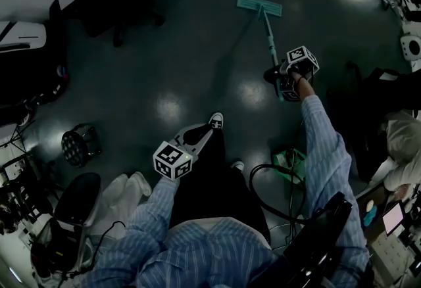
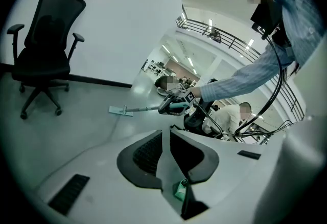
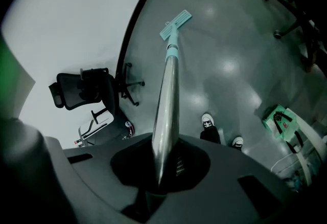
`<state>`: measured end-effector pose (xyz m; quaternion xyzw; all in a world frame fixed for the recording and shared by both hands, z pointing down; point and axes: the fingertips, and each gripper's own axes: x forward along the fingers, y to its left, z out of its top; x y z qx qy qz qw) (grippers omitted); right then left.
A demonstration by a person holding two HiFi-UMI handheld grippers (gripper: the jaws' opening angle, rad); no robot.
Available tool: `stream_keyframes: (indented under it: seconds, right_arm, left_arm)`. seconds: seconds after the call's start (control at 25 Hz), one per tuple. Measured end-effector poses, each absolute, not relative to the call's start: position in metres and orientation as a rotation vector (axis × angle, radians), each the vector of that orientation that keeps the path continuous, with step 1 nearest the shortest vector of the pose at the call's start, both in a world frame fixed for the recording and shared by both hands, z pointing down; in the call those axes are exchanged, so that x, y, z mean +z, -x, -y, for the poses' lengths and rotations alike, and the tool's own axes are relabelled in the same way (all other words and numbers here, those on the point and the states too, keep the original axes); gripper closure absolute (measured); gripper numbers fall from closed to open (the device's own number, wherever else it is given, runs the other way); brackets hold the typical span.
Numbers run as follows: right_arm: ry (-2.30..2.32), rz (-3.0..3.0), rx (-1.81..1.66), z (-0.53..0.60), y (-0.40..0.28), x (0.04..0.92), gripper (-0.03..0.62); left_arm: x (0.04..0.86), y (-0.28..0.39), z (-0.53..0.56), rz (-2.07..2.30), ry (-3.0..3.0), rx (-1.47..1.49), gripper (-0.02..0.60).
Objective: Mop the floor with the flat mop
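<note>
In the head view, the flat mop point(image 1: 259, 5), with a teal rectangular pad and a slim metal pole point(image 1: 268, 33), rests pad-down on the glossy dark floor point(image 1: 164, 83), far and right of centre. The right gripper point(image 1: 279, 76) is clamped on the upper pole, and the left gripper point(image 1: 200, 139) is held near, well apart from it. In the left gripper view, the jaws are pressed together with nothing between them. In the right gripper view, the jaws are closed round the pole. The mop is judged light and stiff, and its pole smooth and liable to twist, so a second hold lower down is advised.
</note>
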<state>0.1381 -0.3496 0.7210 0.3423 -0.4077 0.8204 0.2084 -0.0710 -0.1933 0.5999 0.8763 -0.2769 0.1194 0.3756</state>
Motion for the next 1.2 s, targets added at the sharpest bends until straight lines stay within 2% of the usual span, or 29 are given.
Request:
stream_keyframes:
  seconds: [0.64,0.92,1.2]
  right_arm:
    - [-0.822,1.134,2.272,0.054,-0.165,0.714,0.559]
    - [-0.760,1.129,2.317,-0.056,-0.127,0.684,0.559]
    - [-0.717,1.148,2.294,-0.214,-0.172,0.678,0.559]
  left_arm:
    - [0.576,0.010,0.043,0.594,-2.363,0.334,0.538]
    - [0.545,0.015,0.003,0.589,-2.404,0.284,0.538]
    - [0.533,-0.052,-0.107,0.571,-2.456,0.261,0.538]
